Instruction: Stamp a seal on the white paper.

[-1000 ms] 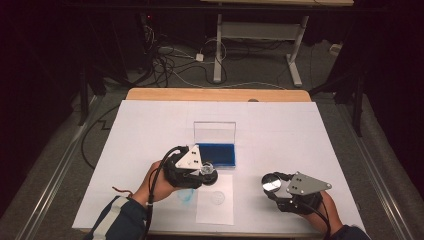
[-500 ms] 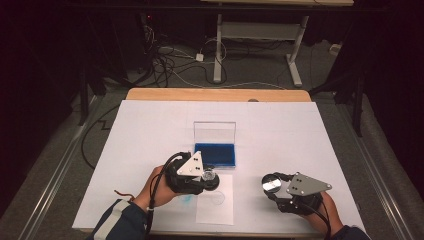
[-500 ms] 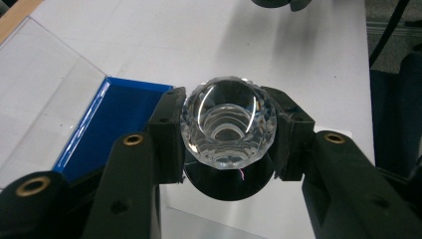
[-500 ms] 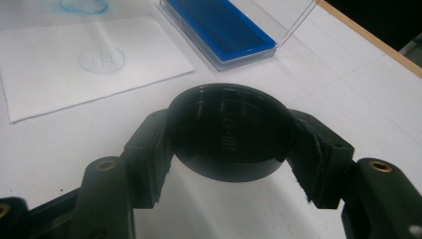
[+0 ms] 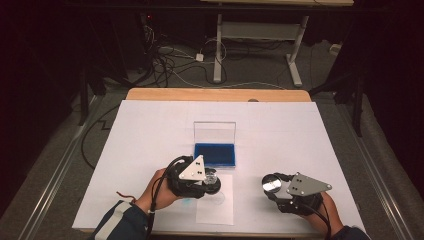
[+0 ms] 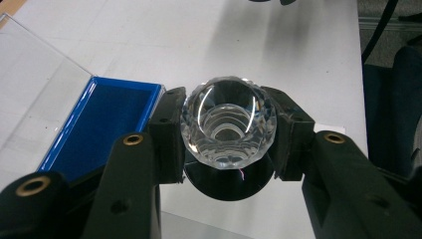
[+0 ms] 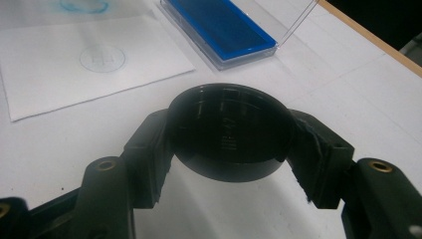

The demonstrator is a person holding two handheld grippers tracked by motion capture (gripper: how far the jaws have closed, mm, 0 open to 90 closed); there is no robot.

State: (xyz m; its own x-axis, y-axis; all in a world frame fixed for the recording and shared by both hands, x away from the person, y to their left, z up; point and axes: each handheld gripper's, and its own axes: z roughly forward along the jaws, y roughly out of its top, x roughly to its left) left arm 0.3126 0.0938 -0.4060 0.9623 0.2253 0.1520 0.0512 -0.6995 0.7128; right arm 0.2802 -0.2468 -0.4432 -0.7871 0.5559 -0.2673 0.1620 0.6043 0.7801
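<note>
Left claw (image 6: 226, 134) clenched on the crystal (image 6: 228, 122) near the bench's (image 5: 150, 130) front edge, just before the blue box (image 5: 215, 154), while the right claw (image 7: 229, 144) grips a black disc (image 7: 229, 132) toward the front right corner.

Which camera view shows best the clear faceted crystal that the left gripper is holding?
The left gripper view: the crystal sits large and sharp between the two black jaws, its facets plain. In the high view it is a small glint at the left gripper. The right gripper view offers the blue case, not the crystal.
</note>
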